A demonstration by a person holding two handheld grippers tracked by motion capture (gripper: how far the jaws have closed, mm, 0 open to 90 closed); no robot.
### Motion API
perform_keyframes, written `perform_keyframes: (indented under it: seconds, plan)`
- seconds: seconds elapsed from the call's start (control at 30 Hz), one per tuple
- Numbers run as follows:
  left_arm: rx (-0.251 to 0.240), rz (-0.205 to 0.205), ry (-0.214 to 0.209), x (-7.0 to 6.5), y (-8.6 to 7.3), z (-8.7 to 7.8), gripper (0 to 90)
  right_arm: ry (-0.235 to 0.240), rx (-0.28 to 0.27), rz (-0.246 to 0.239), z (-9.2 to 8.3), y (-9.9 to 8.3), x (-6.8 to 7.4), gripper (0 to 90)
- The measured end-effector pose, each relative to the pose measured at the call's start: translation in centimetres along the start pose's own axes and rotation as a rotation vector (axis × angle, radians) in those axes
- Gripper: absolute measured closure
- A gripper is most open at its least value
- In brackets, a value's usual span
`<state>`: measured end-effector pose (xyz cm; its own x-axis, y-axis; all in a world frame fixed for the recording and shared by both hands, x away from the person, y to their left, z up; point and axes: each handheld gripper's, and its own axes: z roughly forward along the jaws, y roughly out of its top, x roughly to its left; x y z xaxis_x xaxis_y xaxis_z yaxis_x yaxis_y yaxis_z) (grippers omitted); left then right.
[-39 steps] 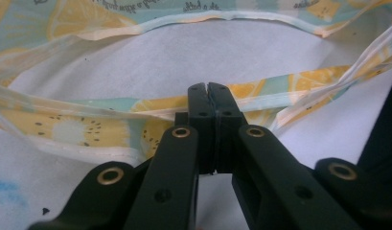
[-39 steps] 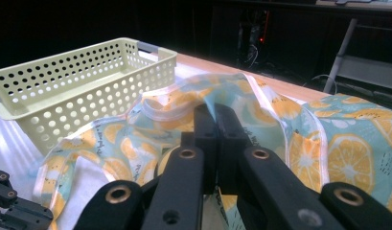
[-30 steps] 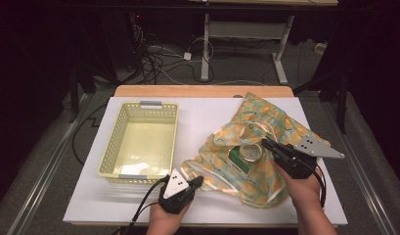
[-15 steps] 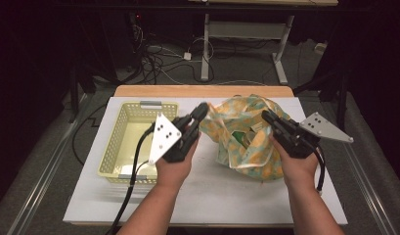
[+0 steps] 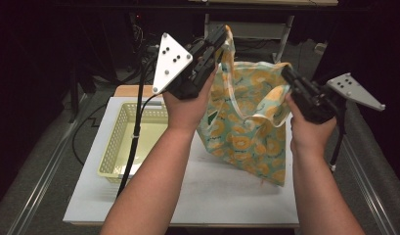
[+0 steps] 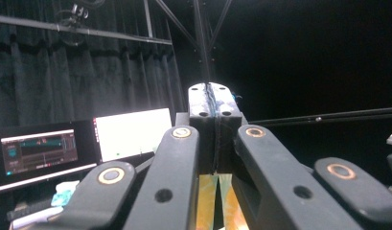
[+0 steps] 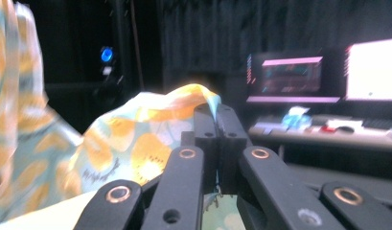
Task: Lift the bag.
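Note:
A teal cloth bag (image 5: 244, 132) printed with orange fruit hangs in the air above the white table (image 5: 207, 196), held up from two sides. My left gripper (image 5: 221, 35) is raised high at the bag's top left, shut on its upper edge; a strip of the bag (image 6: 217, 201) runs down from the closed jaws in the left gripper view. At the right, my right gripper (image 5: 287, 74) is shut on the bag's rim, and the bag (image 7: 136, 139) bulges to the left of its jaws in the right gripper view. The bag's bottom hangs just above the table.
A pale yellow plastic basket (image 5: 120, 147) stands on the table's left side, under my left forearm. Cables trail from both grippers. Monitors (image 6: 126, 134) glow on a desk in the dark room behind. Table legs and cables (image 5: 280, 39) lie beyond the far edge.
Both grippers have risen, lifting the bag off the table until it hangs. A second ago the bag lay flat and the left gripper was low near the front edge.

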<state>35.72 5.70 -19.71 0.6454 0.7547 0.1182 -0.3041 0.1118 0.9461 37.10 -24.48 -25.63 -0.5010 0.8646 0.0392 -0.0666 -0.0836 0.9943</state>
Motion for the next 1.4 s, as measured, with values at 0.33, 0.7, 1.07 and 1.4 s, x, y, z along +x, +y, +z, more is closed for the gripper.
perform_keyframes:
  seconds: [0.33, 0.7, 1.07, 1.4]
  plan:
    - [0.173, -0.035, 0.013, 0.4, -6.7, 0.6, 87.5, -0.102, 0.042, -0.037, -0.1, -1.5, -2.2, 90.0]
    - [0.451, -0.077, -0.065, -0.8, -14.6, -3.8, 74.7, -0.116, 0.279, -0.058, -0.8, -9.2, -4.0, 90.0]
    - [0.607, -0.195, -0.121, -3.8, -17.1, -10.8, 43.0, -0.093, 0.358, -0.046, -3.7, -12.7, -4.5, 90.0]
    - [0.729, -0.220, -0.208, -6.4, -19.9, -13.4, 27.6, -0.023, 0.408, -0.031, -6.3, -13.4, -4.6, 72.8]
